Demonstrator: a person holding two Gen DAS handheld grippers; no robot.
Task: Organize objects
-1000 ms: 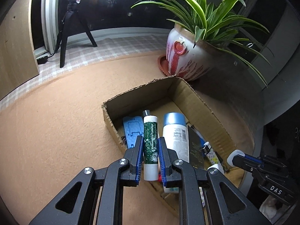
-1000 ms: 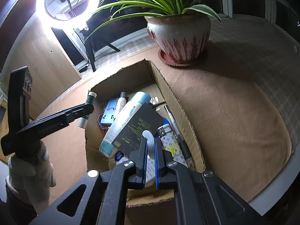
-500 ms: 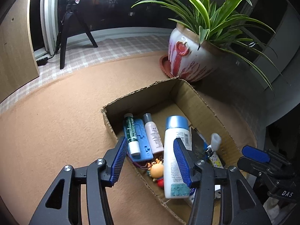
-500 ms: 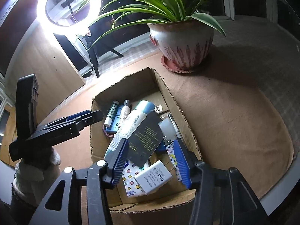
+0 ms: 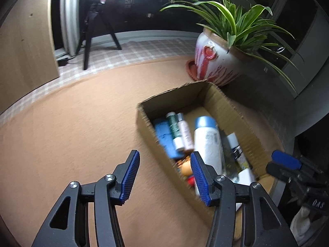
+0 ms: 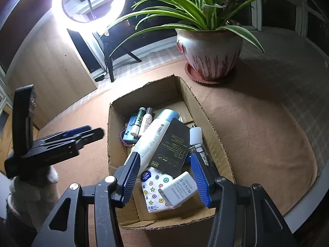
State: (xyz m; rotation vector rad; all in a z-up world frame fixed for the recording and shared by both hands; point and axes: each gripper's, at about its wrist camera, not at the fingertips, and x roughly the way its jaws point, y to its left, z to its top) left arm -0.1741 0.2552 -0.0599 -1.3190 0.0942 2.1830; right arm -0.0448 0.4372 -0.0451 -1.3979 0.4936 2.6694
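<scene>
An open cardboard box (image 6: 186, 90) (image 5: 234, 111) sits on the brown mat, holding several items. A green tube (image 6: 137, 121) (image 5: 174, 130) lies on a blue case (image 6: 129, 131) beside a small white bottle (image 6: 145, 121). A large white bottle with a blue cap (image 6: 152, 135) (image 5: 206, 142), a black card (image 6: 171, 148), a tissue pack (image 6: 153, 189) and a white adapter (image 6: 181, 188) also lie inside. My left gripper (image 5: 164, 177) is open and empty, left of the box. My right gripper (image 6: 167, 177) is open and empty above the box's near end.
A potted spider plant (image 6: 209, 49) (image 5: 218, 61) stands on a red saucer behind the box. A ring light on a tripod (image 6: 88, 2) stands on the checked floor. A wooden panel (image 5: 22, 41) is at the left. The mat's edge (image 6: 308, 201) drops off at the right.
My left gripper let go of the green tube, which now lies in the box, and drew back left. My right gripper let go of the white adapter and pulled back.
</scene>
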